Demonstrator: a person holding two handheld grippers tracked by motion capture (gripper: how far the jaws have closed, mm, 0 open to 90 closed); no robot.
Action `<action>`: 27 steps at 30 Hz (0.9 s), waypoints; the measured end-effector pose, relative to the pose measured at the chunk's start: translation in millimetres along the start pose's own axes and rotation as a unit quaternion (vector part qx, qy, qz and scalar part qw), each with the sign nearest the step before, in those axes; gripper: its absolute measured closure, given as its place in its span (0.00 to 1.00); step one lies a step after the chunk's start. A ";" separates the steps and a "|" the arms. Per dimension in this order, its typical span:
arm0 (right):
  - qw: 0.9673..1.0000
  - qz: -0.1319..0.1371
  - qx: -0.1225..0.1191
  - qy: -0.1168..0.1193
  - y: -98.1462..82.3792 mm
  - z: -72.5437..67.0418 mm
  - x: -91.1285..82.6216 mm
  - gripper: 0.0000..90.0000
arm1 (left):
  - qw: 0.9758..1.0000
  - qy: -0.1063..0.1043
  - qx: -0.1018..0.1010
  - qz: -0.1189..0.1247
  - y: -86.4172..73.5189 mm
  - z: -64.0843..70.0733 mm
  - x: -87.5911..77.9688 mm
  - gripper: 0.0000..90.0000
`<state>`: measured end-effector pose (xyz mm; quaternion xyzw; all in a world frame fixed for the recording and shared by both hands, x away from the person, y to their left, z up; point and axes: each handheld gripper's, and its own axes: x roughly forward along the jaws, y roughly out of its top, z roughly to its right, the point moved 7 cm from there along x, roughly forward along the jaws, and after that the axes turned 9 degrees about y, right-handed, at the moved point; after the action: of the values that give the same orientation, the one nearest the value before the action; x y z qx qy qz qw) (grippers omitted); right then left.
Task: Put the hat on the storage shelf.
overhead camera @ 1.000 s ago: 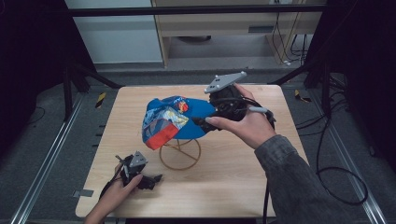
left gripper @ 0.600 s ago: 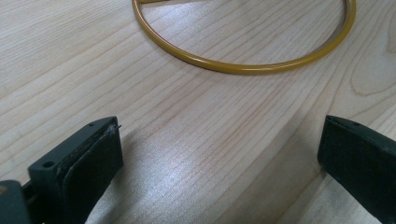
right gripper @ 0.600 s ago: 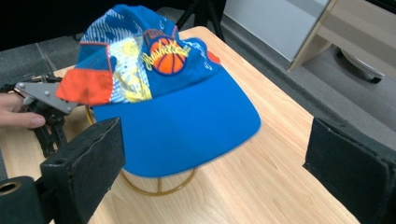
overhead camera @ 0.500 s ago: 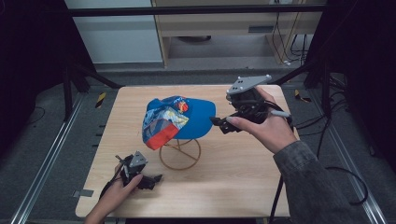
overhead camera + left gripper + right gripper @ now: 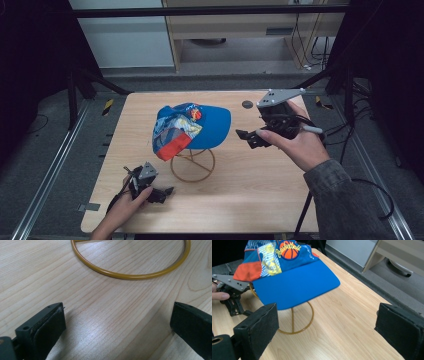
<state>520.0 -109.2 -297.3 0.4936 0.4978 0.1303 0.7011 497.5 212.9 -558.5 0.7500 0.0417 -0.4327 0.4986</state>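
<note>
High view, cap: cap (image 5: 192, 127) is seen perched on a yellow wire stand (image 5: 193, 162) near the middle of the wooden table (image 5: 250, 200), its blue brim turned toward the right tongs.
High view, right tongs: right tongs (image 5: 248, 137) are held above the table just to the right of the brim, apart from it, with a grey three-cornered plate on top (the jaws point at the cap and stand parted).
High view, left tongs: left tongs (image 5: 167, 192) are laid low at the table's near left corner, gripped by a hand (image 5: 122, 207), close to the ring foot of the stand but not touching it.
High view, table mark: a small dark round spot (image 5: 247, 104) is seen on the far part of the table.

Left gripper view, tongs: the two black jaws are spread wide with bare wood between them; nothing is grasped.
Left gripper view, stand: the yellow ring foot (image 5: 130, 276) is seen lying flat on the table ahead of the jaws, well clear of both.

Right gripper view, tongs: the jaws are parted wide and nothing is gripped between them.
Right gripper view, cap: the cap (image 5: 294, 285) is seen ahead and to the left, resting on the stand (image 5: 293, 320), with a basketball patch (orange, with yellow lettering) on its front panel.
Right gripper view, other hand: the left tongs are seen at the far left edge, beside the stand's foot, with a thumb (image 5: 219, 295) on them.
</note>
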 end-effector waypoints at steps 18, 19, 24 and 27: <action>0.999 -0.001 0.039 -0.019 -47.0 20.7 -14.4 0.06 | 1.000 0.000 -0.002 0.000 0.0 0.3 0.1 0.00; 0.999 0.001 0.042 -0.019 -49.4 21.7 -14.5 0.06 | 1.000 0.000 -0.002 0.000 0.0 0.3 0.1 0.00; 0.999 -0.001 0.043 -0.017 -60.4 25.1 -14.7 0.06 | 1.000 -0.001 0.001 -0.001 -0.3 0.0 -0.1 0.00; 0.999 0.003 0.051 -0.019 -67.9 28.3 -15.5 0.07 | 1.000 -0.001 0.001 -0.001 -0.3 0.0 -0.1 0.00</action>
<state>515.2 -168.1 -343.8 0.5324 0.4888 0.0970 0.6843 497.3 213.1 -558.6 0.7502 0.0418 -0.4336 0.4975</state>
